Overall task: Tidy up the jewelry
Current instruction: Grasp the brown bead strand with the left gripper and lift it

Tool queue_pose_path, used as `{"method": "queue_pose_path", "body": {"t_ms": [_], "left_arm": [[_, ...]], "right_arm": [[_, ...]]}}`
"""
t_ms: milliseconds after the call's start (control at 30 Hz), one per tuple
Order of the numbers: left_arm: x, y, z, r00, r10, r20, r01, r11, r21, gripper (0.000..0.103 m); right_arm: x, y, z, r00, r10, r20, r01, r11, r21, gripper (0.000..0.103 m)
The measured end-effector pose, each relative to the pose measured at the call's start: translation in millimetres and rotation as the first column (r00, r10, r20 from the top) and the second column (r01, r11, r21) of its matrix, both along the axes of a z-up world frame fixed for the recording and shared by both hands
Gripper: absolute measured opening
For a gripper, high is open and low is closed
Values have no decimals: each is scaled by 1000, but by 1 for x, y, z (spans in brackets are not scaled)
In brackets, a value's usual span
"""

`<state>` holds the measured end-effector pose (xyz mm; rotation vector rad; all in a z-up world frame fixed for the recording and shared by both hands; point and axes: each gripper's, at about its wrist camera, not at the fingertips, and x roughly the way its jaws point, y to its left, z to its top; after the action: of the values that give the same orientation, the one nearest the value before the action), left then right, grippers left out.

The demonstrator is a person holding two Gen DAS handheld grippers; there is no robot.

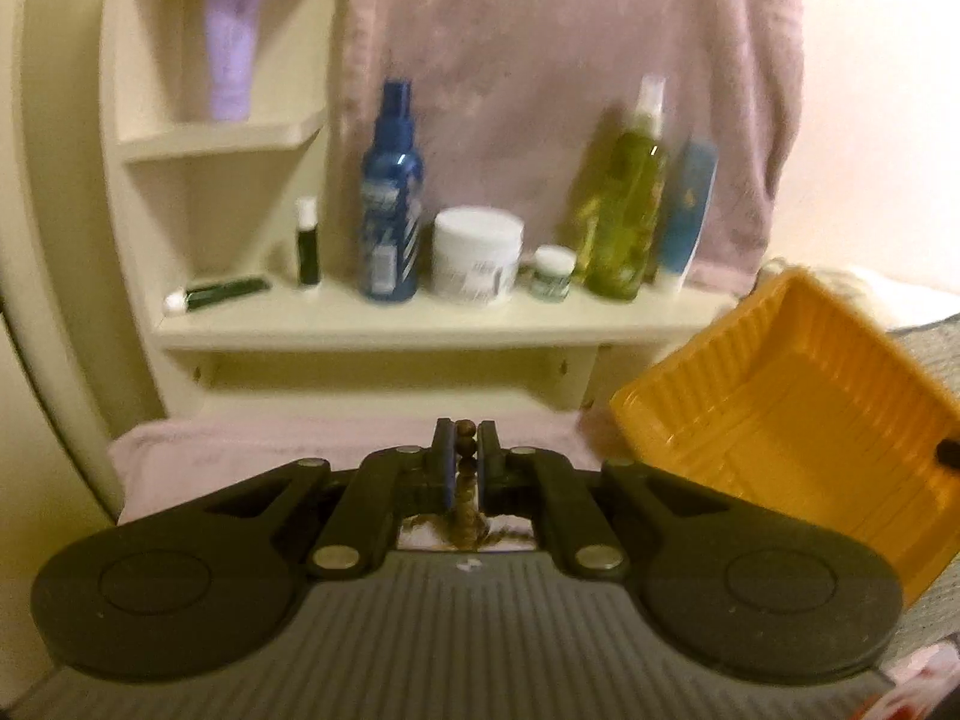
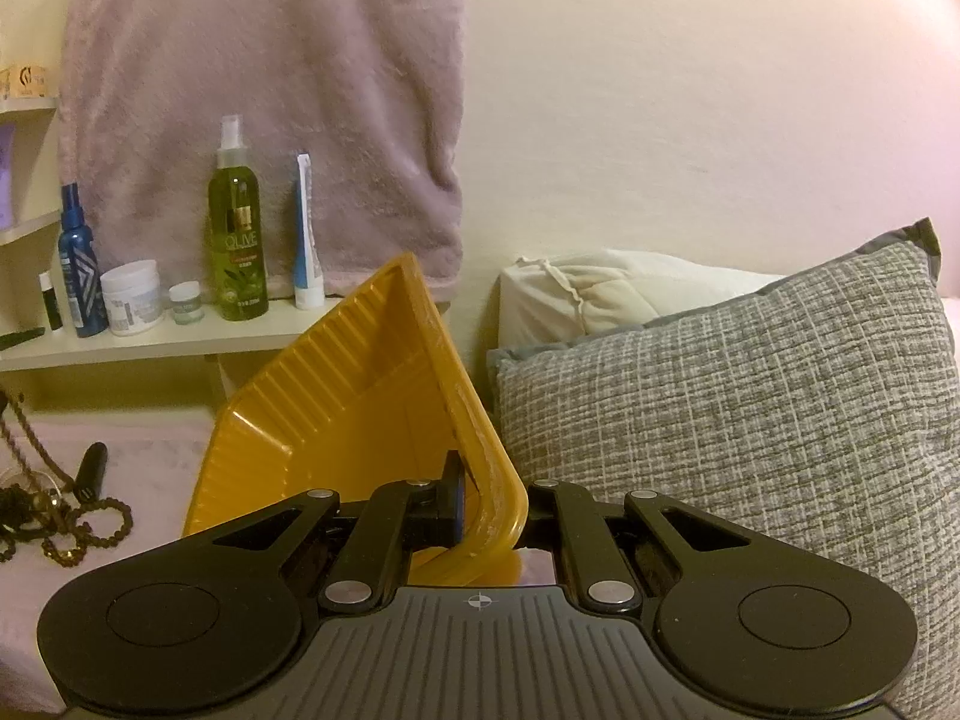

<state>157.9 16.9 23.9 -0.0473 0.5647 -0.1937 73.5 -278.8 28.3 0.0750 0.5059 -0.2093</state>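
Ribbed yellow plastic tray [image 2: 360, 396] was tilted up on edge, near corner pinched by right tool [image 2: 480, 501], just left of the grey woven pillow [image 2: 750, 420]. Left tool [image 1: 467, 450] was pressed together on a brown beaded strand [image 1: 465, 447], left of tray. More dark chains [image 2: 54, 516] lay left of tray on pink cover. Best: hold tray steady, carry strand over its open side, release low.

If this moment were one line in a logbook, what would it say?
left gripper: shut on brown beaded strand | right gripper: shut on tilted yellow ribbed plastic tray
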Motion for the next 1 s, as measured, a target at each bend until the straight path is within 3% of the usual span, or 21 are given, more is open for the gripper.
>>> {"method": "queue_pose_path", "body": {"t_ms": [533,1000], "left_arm": [[13,5,62,996,-54,77,55,998,-11,6],[10,3,95,987,-79,141,82,996,-17,6]], "right_arm": [[1,2,2,1000,9,9,-9,1000,4,10],[1,3,3,1000,16,17,-16,1000,7,10]]}}
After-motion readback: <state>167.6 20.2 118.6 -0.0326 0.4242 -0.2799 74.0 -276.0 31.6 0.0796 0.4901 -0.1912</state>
